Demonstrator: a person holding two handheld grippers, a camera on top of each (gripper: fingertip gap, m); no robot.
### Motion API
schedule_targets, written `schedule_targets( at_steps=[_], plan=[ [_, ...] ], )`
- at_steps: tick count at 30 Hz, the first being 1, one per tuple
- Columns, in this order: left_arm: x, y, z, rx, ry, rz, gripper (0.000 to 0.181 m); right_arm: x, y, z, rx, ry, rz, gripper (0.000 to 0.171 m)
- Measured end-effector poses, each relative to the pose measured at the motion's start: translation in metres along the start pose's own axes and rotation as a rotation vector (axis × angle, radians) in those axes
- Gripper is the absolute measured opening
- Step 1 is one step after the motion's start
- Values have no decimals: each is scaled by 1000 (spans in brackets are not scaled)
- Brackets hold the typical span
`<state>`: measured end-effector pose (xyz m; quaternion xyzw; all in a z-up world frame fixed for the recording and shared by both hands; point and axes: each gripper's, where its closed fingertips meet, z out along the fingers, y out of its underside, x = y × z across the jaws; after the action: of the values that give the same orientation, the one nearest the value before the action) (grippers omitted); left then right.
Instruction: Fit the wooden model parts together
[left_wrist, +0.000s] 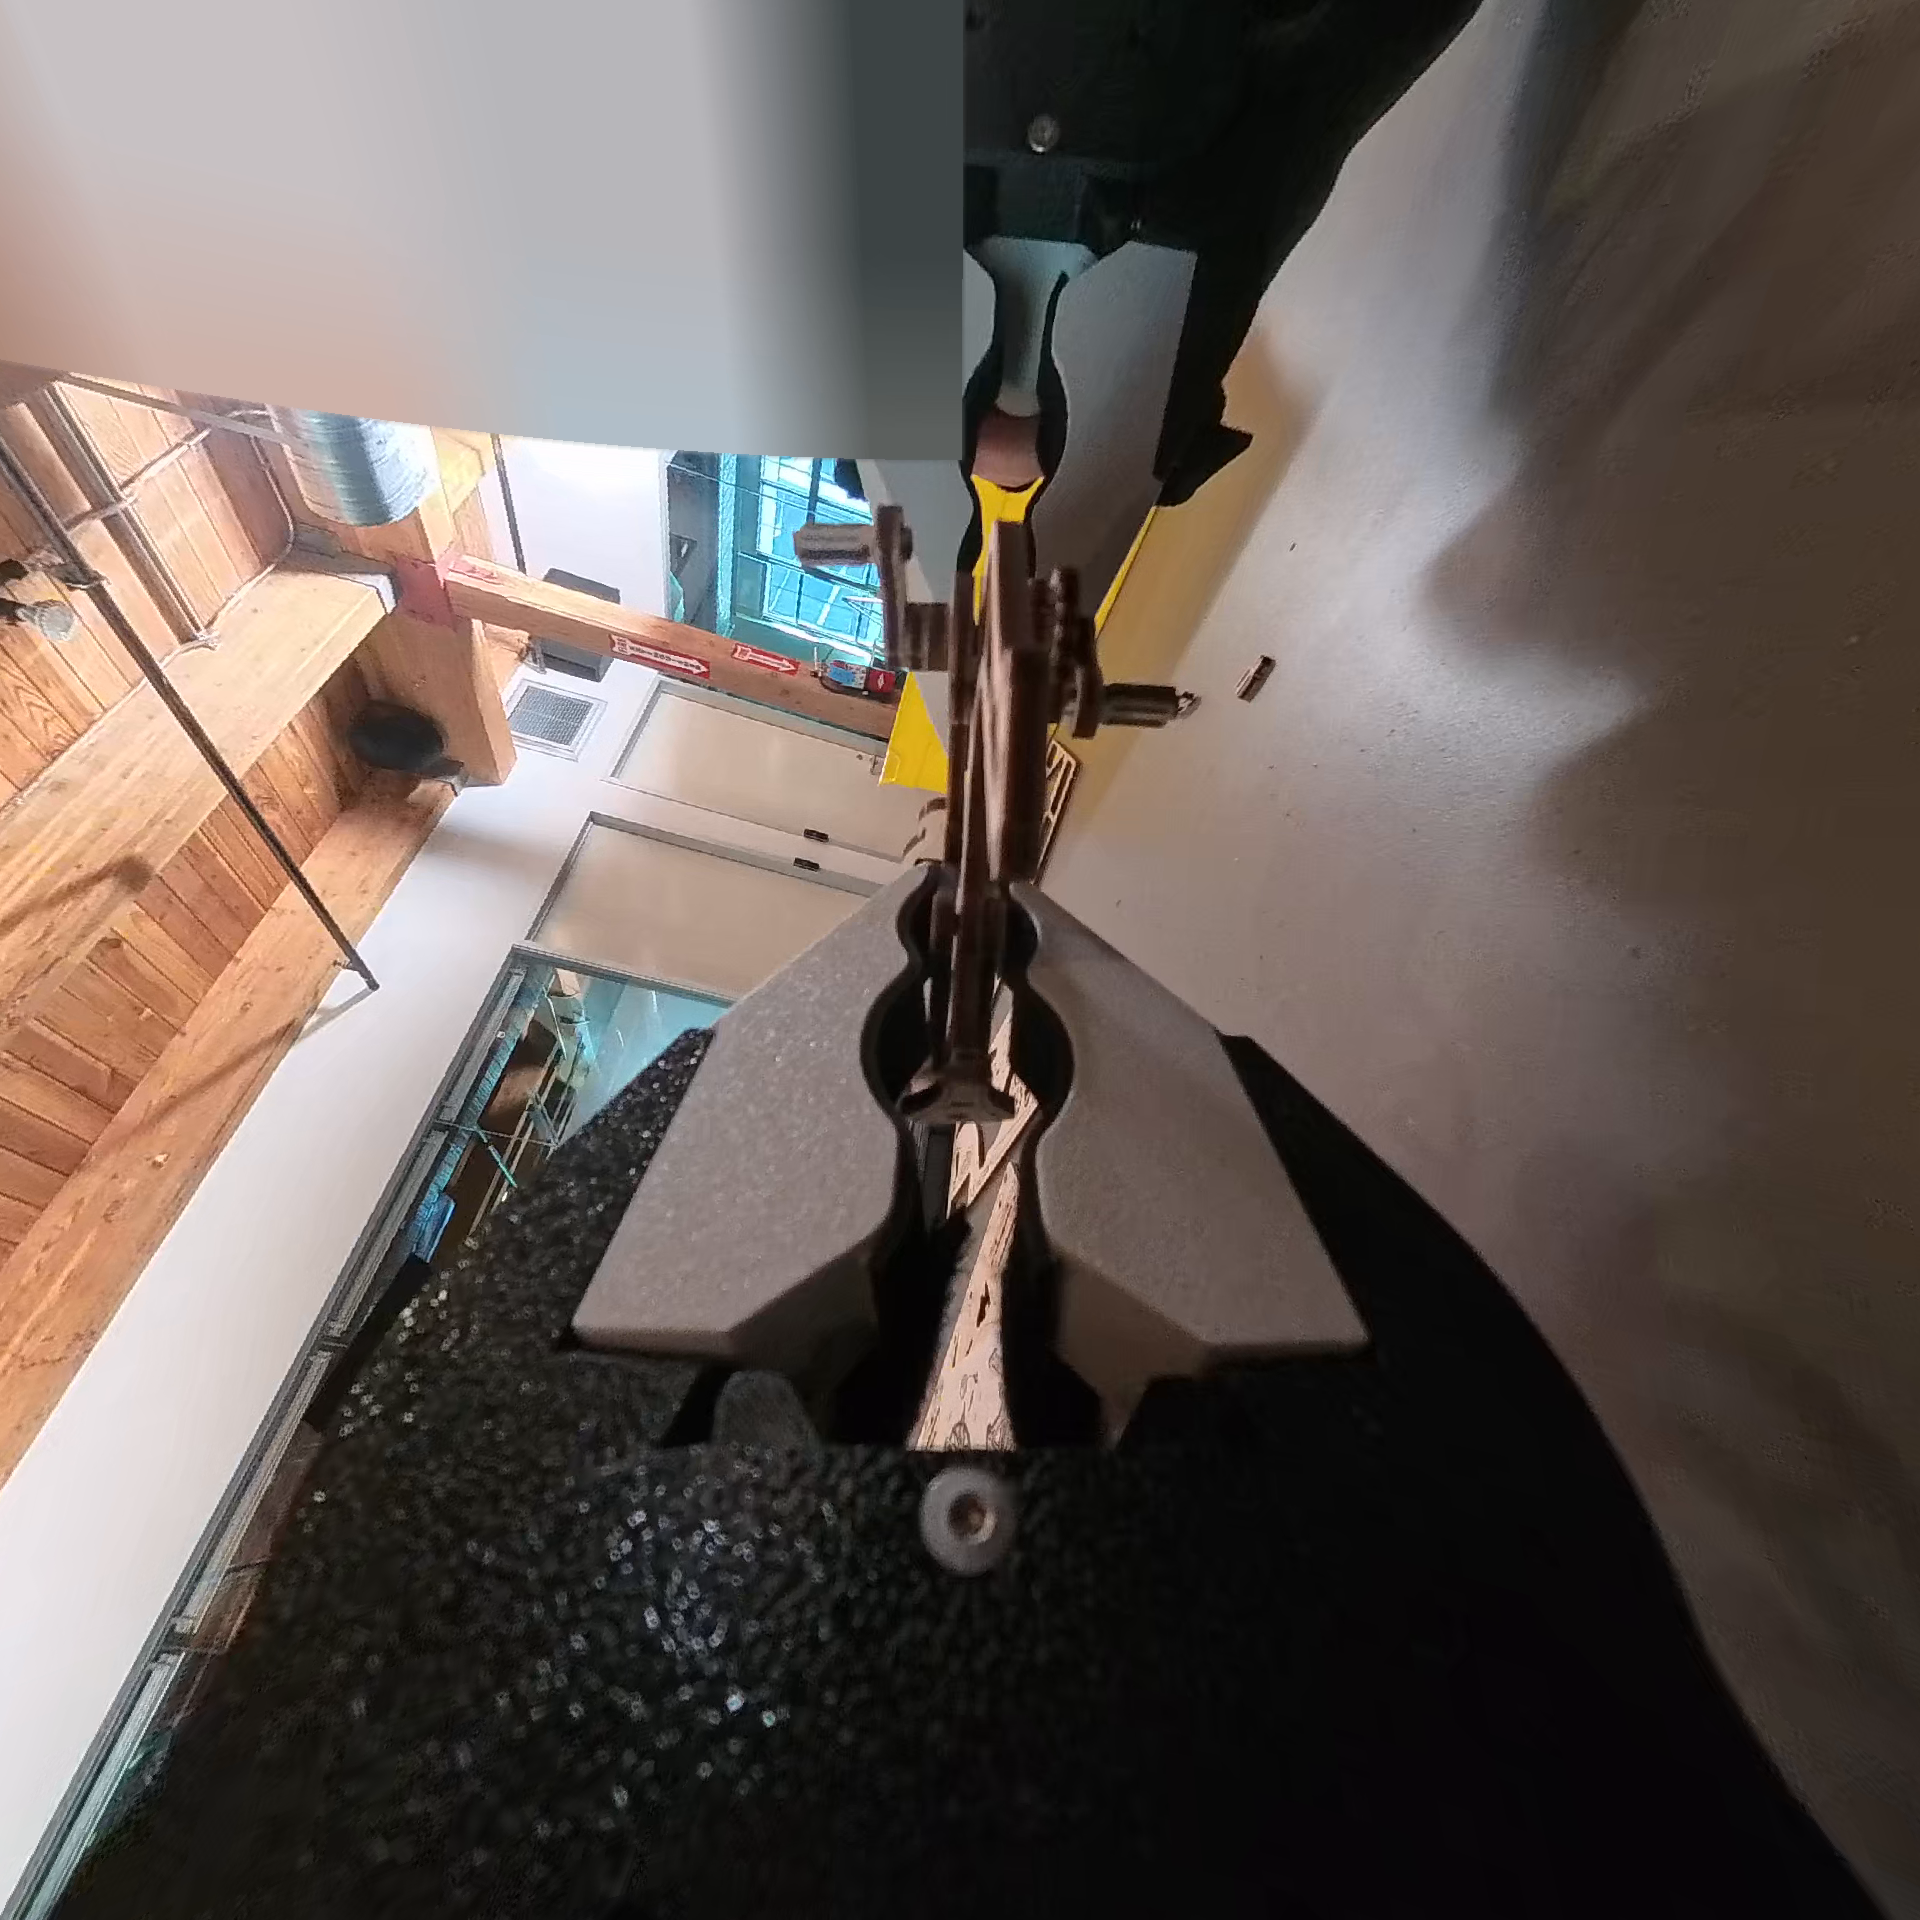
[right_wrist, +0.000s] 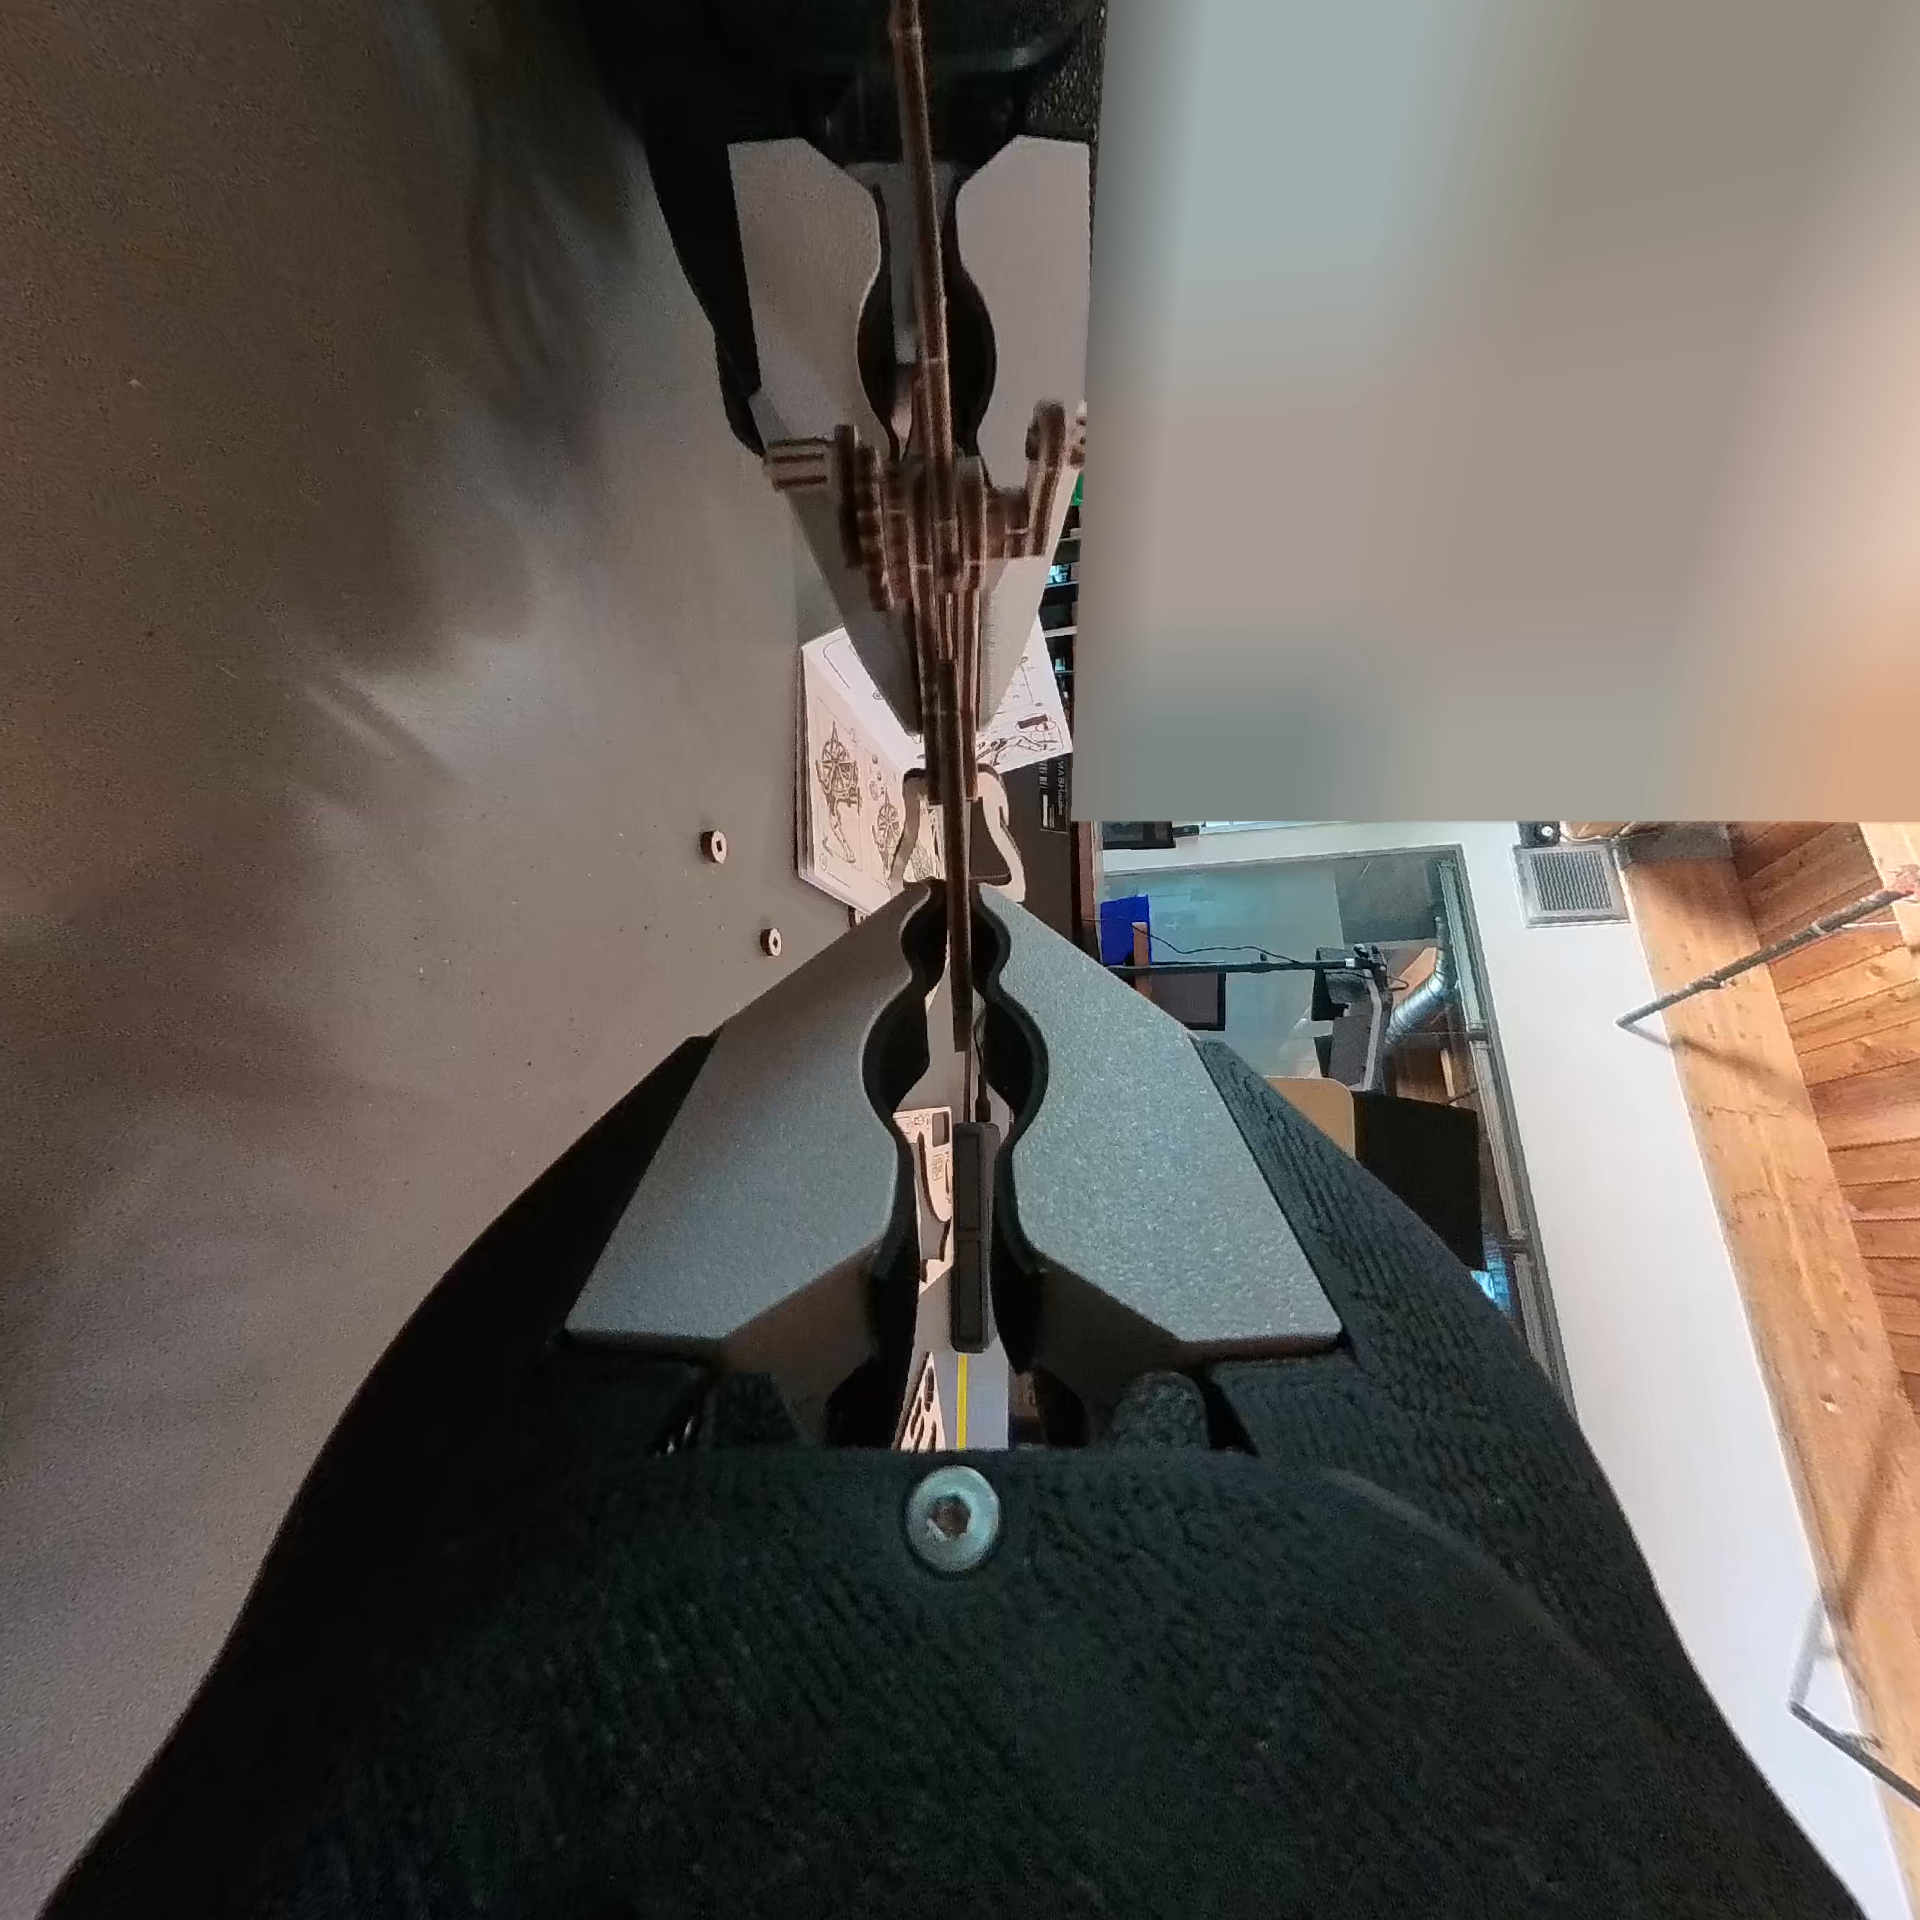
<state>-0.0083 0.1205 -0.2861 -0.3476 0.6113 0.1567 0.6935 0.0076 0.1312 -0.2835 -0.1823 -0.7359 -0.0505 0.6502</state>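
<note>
The wooden model (left_wrist: 1000, 675) is a thin dark plate with stacked gears and axle pegs sticking out on both sides. It is held in the air, edge-on, between both grippers. My left gripper (left_wrist: 971, 896) is shut on one end of the plate. The right gripper's grey fingers (left_wrist: 1117, 343) close on the far end. In the right wrist view the model (right_wrist: 935, 520) runs straight ahead. My right gripper (right_wrist: 953, 906) is shut on its near edge, and the left gripper's fingers (right_wrist: 805, 312) clamp the far end.
The grey table (left_wrist: 1455, 935) lies beside the model and also shows in the right wrist view (right_wrist: 312, 727). On it are a small loose wooden piece (left_wrist: 1255, 675), a yellow sheet (left_wrist: 1132, 582), an instruction sheet (right_wrist: 836, 790) and two small wooden rings (right_wrist: 712, 847). The grippers are tip to tip, or close to it.
</note>
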Motion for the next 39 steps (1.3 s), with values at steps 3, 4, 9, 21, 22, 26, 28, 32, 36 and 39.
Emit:
schedule_targets(
  at_steps=[3, 4, 9, 21, 22, 26, 28, 32, 36, 39],
  plan=[
    [0, 1, 0, -3, -2, 4, 6, 0, 0, 0, -1, 2, -3, 0],
    [0, 1, 0, -4, -4, 6, 6, 0, 0, 0, -1, 4, -7, 0],
    [-8, 11, 0, -40, -40, -19, 6, 8, -1, -4, 12, 47, -31, 0],
    [-13, 47, -1, -161, -45, -120, 6, -37, 96, -6, -377, -239, 33, 0],
    [-12, 47, -1, -162, -41, -121, 6, -49, 97, -7, -393, -310, 75, 1],
    [-9, 45, 1, -163, -22, -115, 6, -54, 88, -7, -371, -378, 259, 39],
    [-7, 44, 2, -159, -13, -108, 6, -42, 76, -7, -315, -348, 346, 63],
    [-1, 38, 4, -143, 22, -112, 6, -10, 14, -3, -11, -179, 277, 57],
    [6, 31, 6, -124, 58, -108, 6, -11, -21, 5, 55, -125, 121, 50],
    [11, 25, 6, -95, 84, -106, 6, -8, -31, 7, 78, -81, 78, 40]
  ],
)
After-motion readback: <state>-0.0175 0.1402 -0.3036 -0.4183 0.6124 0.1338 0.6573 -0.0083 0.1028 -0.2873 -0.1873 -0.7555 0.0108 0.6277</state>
